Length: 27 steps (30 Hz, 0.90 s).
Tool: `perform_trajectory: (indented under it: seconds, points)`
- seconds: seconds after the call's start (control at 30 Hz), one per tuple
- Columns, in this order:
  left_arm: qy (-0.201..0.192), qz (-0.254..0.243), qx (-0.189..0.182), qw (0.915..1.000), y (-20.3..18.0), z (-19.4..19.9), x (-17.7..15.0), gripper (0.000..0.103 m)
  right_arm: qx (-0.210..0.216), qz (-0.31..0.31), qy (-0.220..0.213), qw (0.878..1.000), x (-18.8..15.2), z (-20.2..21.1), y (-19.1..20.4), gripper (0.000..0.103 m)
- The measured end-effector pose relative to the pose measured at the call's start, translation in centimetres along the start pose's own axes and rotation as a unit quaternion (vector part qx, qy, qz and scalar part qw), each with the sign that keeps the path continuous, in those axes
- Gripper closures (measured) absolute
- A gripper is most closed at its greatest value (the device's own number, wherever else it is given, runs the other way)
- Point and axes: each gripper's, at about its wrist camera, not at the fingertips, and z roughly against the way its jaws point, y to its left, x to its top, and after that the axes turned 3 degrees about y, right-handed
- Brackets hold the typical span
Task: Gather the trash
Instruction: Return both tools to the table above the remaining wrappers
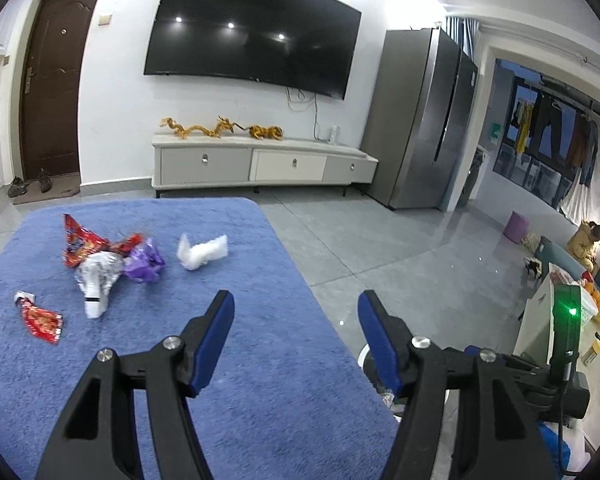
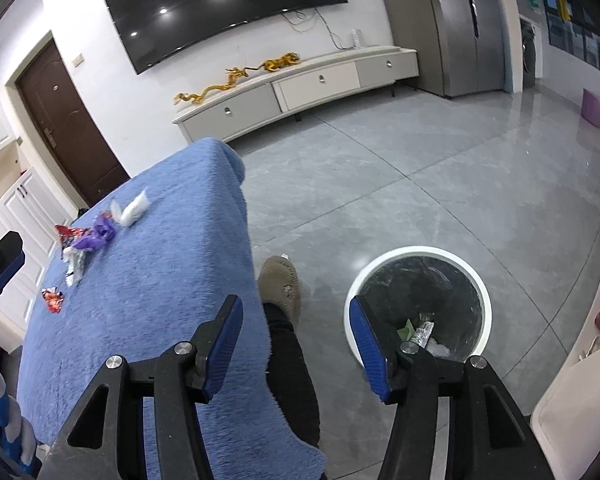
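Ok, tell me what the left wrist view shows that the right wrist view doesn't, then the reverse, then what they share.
Only the left wrist view: the left tongs, open and empty, and a seated person in yellow.

Only the right wrist view: the right tongs, open and empty, a slippered foot, and the inside of the white-rimmed trash bin.

Both: the blue blanket, the wrappers, the white wad, the TV.

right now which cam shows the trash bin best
The right wrist view: the white trash bin sits on the floor beside the blue table, its rim nearly whole and wrappers visible inside. The left wrist view shows only a sliver of its rim behind the finger.
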Motion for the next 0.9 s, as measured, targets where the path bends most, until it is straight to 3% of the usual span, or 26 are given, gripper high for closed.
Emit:
perform_trajectory:
  seconds: [0.2,0.5,0.7,0.9]
  points:
    - [-0.024,0.009,0.010,0.9996,2.1,3.3,-0.5,0.041,0.016,0.030,-0.015,0.999,0.2,1.3,3.0,0.049]
    - [-0.016,0.059,0.049,0.9969,9.1,5.8,-1.4,0.041,0.052,0.076,-0.025,0.995,1.3,1.5,7.8,0.046]
    - [0.013,0.092,0.087,0.9918,16.2,3.4,-1.7,0.041,0.078,0.096,-0.014,0.992,3.2,-1.1,10.4,0.045]
    - [0.045,0.121,0.097,0.9868,20.8,-0.8,-0.8,0.041,0.111,0.112,0.011,0.987,5.2,-6.1,13.5,0.045]
